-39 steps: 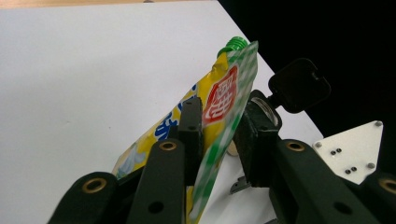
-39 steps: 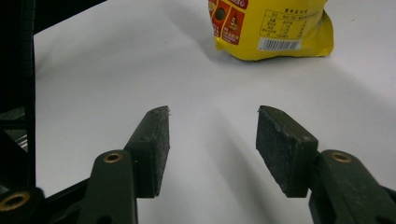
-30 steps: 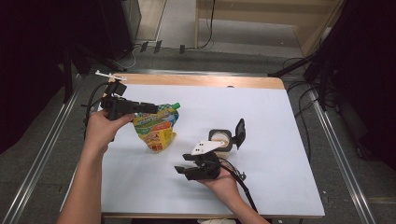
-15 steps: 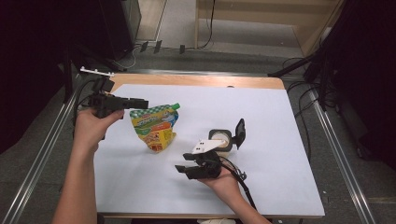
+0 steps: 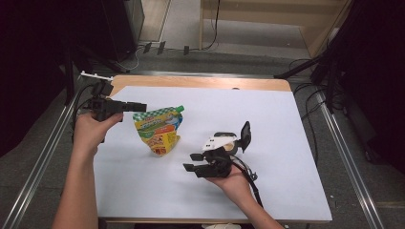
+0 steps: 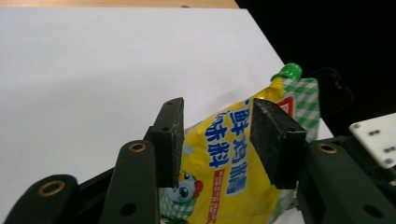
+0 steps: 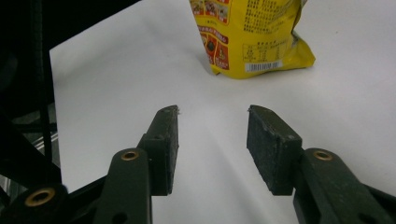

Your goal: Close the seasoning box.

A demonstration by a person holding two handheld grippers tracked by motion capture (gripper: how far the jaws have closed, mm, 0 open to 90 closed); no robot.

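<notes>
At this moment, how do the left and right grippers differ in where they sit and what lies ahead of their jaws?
The left gripper is raised at the table's left edge beside the pouch's top, while the right gripper sits low, nearer the person, facing the pouch's base. The left's jaws have just been opening, the right's closing. Both are open with nothing between the jaws.

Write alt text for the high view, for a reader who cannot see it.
A yellow spouted pouch lies on a white table between two hand-held grippers. The left gripper is beside the pouch's upper left corner, jaws clear of it; the right gripper, open and empty, rests nearer the front edge.
</notes>
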